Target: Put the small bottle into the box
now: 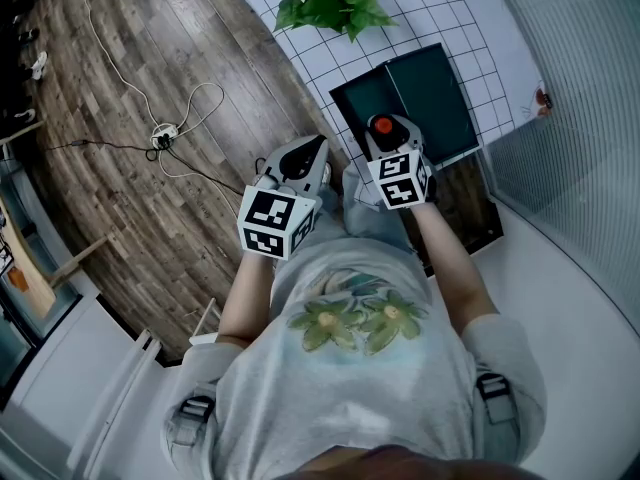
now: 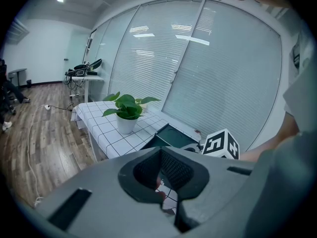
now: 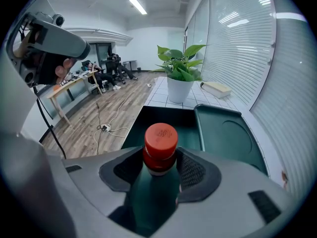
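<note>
Bottle first: the small bottle (image 3: 157, 182), dark green with a red screw cap (image 3: 160, 138), stands upright in the right gripper (image 3: 159, 167), whose pads are closed on its shoulder just under the cap. It is held in the air just before the near side of the box (image 1: 358, 96), and I think not yet over it. The box is dark green and open, and its lid (image 1: 435, 93) lies flat beside it on the checked table (image 1: 450, 18).

I judge the bottle to be light and stiff, with a smooth wall that could slide in the pads if I tilt it. The hold near the neck seems good, because the cap rim should stop it from slipping down. I cannot tell if it is glass, so I would lower it gently.

The left gripper (image 2: 163, 176) holds nothing. Its jaws are almost together, with only a thin slit between them.

The cap has some raised print, too small for me to read. I see no label on the body. The marker cube (image 1: 275, 220) on each gripper carries only black and white squares
</note>
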Tool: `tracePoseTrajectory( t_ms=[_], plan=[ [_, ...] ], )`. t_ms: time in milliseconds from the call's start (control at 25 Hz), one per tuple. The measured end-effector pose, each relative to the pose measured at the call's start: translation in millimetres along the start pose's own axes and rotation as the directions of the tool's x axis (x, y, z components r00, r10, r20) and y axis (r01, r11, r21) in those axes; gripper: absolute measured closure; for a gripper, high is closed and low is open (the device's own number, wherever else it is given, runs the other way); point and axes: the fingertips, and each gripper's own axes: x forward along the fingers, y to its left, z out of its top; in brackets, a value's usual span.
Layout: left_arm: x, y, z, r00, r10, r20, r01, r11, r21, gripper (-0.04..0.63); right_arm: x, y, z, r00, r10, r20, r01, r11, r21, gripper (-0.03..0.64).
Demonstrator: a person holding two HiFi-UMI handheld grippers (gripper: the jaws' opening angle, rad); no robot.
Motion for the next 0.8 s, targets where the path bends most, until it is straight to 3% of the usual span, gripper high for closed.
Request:
tracePoseTrajectory(
  t_ms=[560,800],
  plan=[
    [-3.1,-0.2,6.6,1.0,0.002,0.012,-0.002,1.0,0.019,0.588,0.7,3.2,-1.5,0.999,-0.002,-0.035,0.001,1.0,-0.018,0.408],
    [-11.1,-4.6,28.3,0.998,0.002,0.056,-0.006,0.998,0.059,0.588,-17.8,2.9,11.7,1.0,0.019,-0.007,-0.019,0.999,0.026,0.407]
  ],
)
